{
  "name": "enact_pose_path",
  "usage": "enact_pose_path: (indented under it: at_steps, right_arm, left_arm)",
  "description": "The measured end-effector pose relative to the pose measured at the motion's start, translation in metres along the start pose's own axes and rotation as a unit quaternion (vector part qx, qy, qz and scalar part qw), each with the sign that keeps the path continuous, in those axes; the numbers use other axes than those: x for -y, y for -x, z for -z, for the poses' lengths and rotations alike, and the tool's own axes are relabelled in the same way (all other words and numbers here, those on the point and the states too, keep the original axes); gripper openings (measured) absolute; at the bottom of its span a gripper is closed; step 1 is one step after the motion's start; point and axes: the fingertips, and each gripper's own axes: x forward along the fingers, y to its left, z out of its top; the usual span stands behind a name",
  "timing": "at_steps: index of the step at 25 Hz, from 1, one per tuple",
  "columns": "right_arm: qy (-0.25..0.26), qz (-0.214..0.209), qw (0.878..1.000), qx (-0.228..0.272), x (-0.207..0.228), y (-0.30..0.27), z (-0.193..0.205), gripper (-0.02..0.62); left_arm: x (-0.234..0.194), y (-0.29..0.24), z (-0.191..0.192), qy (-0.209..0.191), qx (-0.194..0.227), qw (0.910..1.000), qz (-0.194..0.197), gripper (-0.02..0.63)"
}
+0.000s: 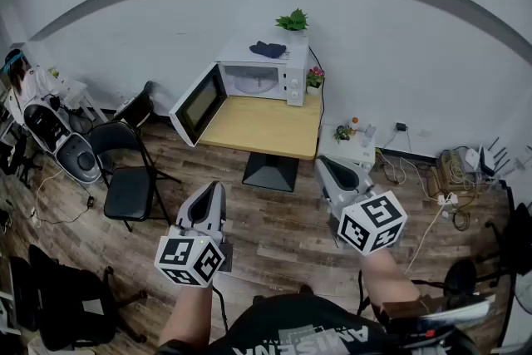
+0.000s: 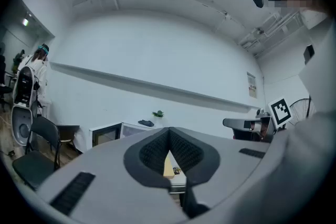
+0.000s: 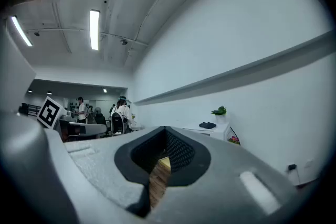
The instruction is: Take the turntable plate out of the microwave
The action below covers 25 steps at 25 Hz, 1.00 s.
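A white microwave (image 1: pixel 259 77) stands at the back of a wooden table (image 1: pixel 264 127), with its door (image 1: pixel 199 104) swung open to the left. Its pale cavity (image 1: pixel 253 82) is lit, but the turntable plate inside is too small to make out. My left gripper (image 1: pixel 213 190) and right gripper (image 1: pixel 327 167) hover level over the floor, well short of the table. Both are shut with nothing between the jaws. In the left gripper view the microwave (image 2: pixel 113 134) lies far beyond the closed left gripper (image 2: pixel 169 132). The right gripper (image 3: pixel 165 131) also faces the microwave (image 3: pixel 210 130).
On the microwave sit a potted plant (image 1: pixel 293 21) and a dark cloth (image 1: pixel 268 49); a flower pot (image 1: pixel 314 79) stands beside it. A black folding chair (image 1: pixel 126 179) is left of the table. A low white stand (image 1: pixel 353 144) and cables (image 1: pixel 445 195) lie to the right.
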Motion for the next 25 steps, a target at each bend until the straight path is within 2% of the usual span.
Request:
enact_pose_path:
  at_steps: [11,18,25]
  right_arm:
    - [-0.002,0.011,1.000,0.010,-0.009,0.021,0.000,0.005]
    - [0.002,0.004,1.000,0.007,-0.023,0.021,0.003,0.005]
    - [0.001,0.009,1.000,0.004,-0.041,0.007,0.010,0.005]
  left_arm:
    - [0.013,0.015,0.002,0.004,0.002,0.9999,0.013,0.000]
    - [0.006,0.026,0.002,0.017,0.004,0.9998,0.013,0.000]
    - [-0.014,0.034,-0.002,0.009,0.006,0.9998,0.015,0.000]
